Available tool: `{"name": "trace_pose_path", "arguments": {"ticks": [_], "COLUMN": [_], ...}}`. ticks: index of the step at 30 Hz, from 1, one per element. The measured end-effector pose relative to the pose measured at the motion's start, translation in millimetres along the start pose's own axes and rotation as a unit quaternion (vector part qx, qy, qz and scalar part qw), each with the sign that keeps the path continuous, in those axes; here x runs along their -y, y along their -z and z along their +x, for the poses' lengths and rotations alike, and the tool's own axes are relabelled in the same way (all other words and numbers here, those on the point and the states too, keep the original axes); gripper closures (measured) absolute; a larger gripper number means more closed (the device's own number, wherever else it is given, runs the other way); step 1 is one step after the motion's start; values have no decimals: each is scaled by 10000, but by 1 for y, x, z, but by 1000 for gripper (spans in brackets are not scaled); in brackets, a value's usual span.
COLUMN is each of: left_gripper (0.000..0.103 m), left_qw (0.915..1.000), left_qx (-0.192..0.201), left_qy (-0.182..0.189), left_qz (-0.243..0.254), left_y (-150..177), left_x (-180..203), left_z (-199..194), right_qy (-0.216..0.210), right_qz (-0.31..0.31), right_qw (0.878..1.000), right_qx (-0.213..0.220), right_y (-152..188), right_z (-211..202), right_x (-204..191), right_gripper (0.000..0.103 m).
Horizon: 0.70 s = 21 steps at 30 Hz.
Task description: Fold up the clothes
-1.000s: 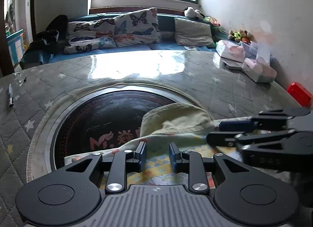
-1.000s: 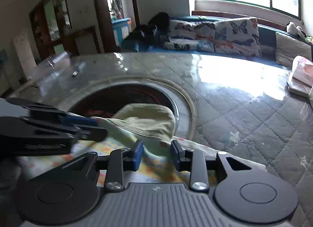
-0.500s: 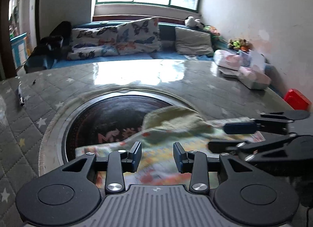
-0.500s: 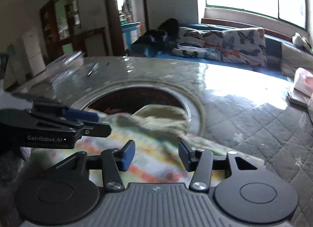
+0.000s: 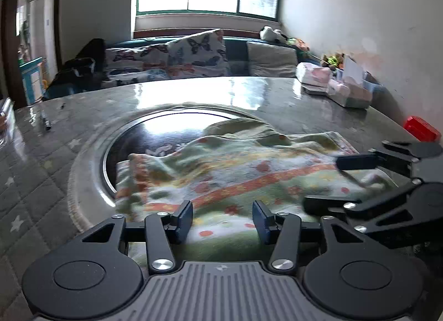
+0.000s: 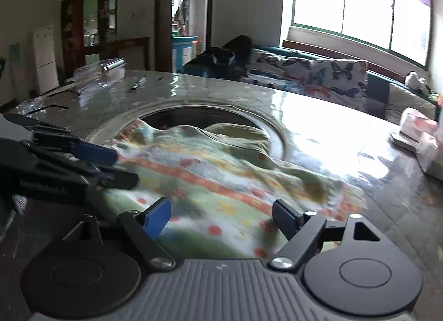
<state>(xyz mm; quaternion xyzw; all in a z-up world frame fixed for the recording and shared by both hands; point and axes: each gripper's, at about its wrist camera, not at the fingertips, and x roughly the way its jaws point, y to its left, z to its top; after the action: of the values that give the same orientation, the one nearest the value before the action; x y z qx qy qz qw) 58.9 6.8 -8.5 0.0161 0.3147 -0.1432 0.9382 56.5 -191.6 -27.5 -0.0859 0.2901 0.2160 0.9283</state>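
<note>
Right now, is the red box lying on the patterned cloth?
No, the red box sits on the bare table, apart from the cloth.

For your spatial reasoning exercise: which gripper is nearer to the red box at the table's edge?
Right. The right gripper hangs over the garment's end just short of the red box, fingers opening. The left gripper is farther away over the garment's middle, also opening.

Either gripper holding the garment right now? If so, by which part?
Neither. Left gripper and right gripper jaws are opening, pads clear of the floral garment lying beneath.
</note>
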Motion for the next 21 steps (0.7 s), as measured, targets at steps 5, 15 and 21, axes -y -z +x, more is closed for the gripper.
{"name": "trace_pose_path", "arguments": {"ticks": [5, 15, 21], "left_gripper": [48, 44, 44], "left_qw": [9998, 9988, 9973], "left_qx": [48, 79, -28], "left_qy": [-104, -291, -557], "left_qz": [-145, -379, -481], "left_y": [4, 11, 14], "left_x": [-9, -22, -33], "left_z": [-5, -11, -8], "right_qy": [159, 697, 1029], "right_qz": [265, 626, 966], "right_qw": [9995, 9956, 9897], "right_qx": [48, -102, -255], "right_y": [10, 28, 40], "right_z": [-12, -34, -42], "right_x": [16, 49, 75], "right_gripper": [16, 15, 13]}}
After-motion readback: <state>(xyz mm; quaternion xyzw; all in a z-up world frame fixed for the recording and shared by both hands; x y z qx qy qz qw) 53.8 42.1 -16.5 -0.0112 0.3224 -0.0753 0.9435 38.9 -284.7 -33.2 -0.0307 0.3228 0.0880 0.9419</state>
